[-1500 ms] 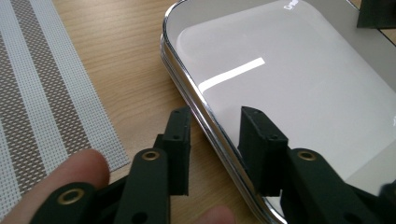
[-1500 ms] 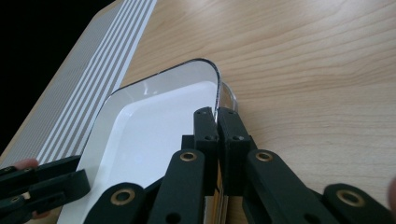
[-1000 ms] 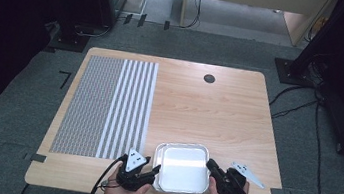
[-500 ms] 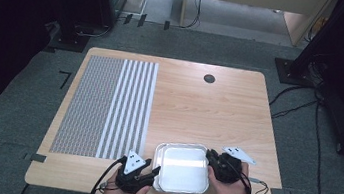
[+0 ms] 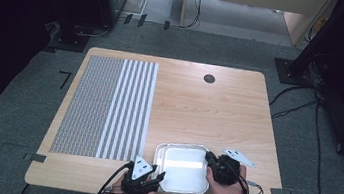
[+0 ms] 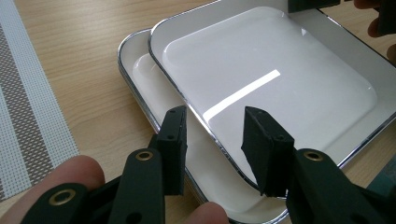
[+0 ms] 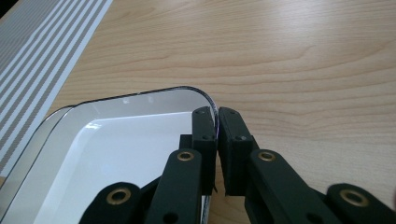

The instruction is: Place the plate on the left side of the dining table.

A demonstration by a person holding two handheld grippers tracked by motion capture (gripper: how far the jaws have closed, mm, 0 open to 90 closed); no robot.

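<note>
At the near edge, around six o'clock on the table (image 5: 219, 108), the left gripper (image 6: 212, 135) has just been closing, its jaws half open astride the rims of two stacked white trays, not yet pressing. The right gripper (image 7: 217, 135) is pinched tight on the upper tray (image 7: 116, 154) at its rim, at the three o'clock side. The upper tray sits skewed on the lower tray (image 6: 149, 88). To separate them cleanly, I'd pin only the lower rim before lifting. Farther off, at ten o'clock, lies a striped placemat (image 5: 108, 104).
</note>
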